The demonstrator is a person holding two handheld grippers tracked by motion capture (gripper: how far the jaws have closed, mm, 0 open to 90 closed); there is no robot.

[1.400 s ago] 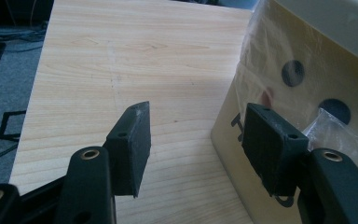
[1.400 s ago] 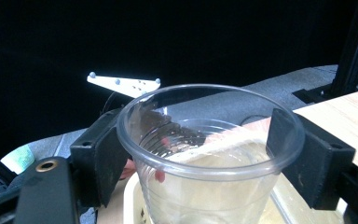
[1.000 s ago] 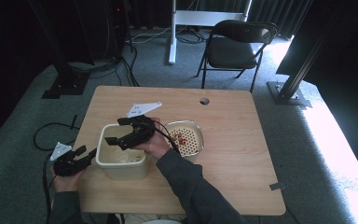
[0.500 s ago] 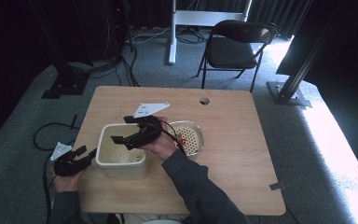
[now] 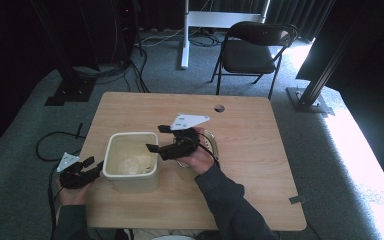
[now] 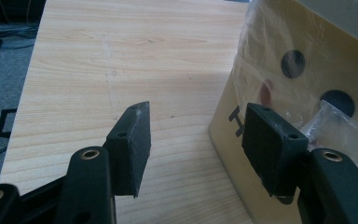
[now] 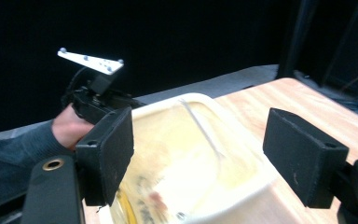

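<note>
**Both grippers released at the cream bin**

Near edge: person's forearms come in from the bottom of the high view. Left gripper (image 5: 91,166) sits at the left edge of the wooden surface (image 5: 260,165), just beside the cream bin (image 5: 130,162) on its left side. Jaws spread, nothing between them. In the left gripper view the bin's side wall (image 6: 303,93) lies just past the right-hand jaw, clear plastic film over it, two dark round holes and a bit of black print visible; can't tell if the jaw touches the wall. Bare wood between the jaws.

Right gripper (image 5: 160,139) is held above the bin's right rim, tips pointing left over the opening. Jaws wide apart, gripping nothing. Right gripper view: bin interior (image 7: 191,163) below and between the jaws, looks lined with clear plastic; contents blurred, can't identify. Left gripper (image 7: 95,100) and its hand show beyond the bin's far side.

Mid surface: a round light dish (image 5: 211,142) sits just behind the right hand, mostly hidden by it. Bin stands upright on the left half of the surface.

Far edge: small round hole (image 5: 219,108) in the wood. Beyond, on grey carpet: black folding chair (image 5: 255,50), white stand leg (image 5: 185,35), cables (image 5: 130,65).
</note>
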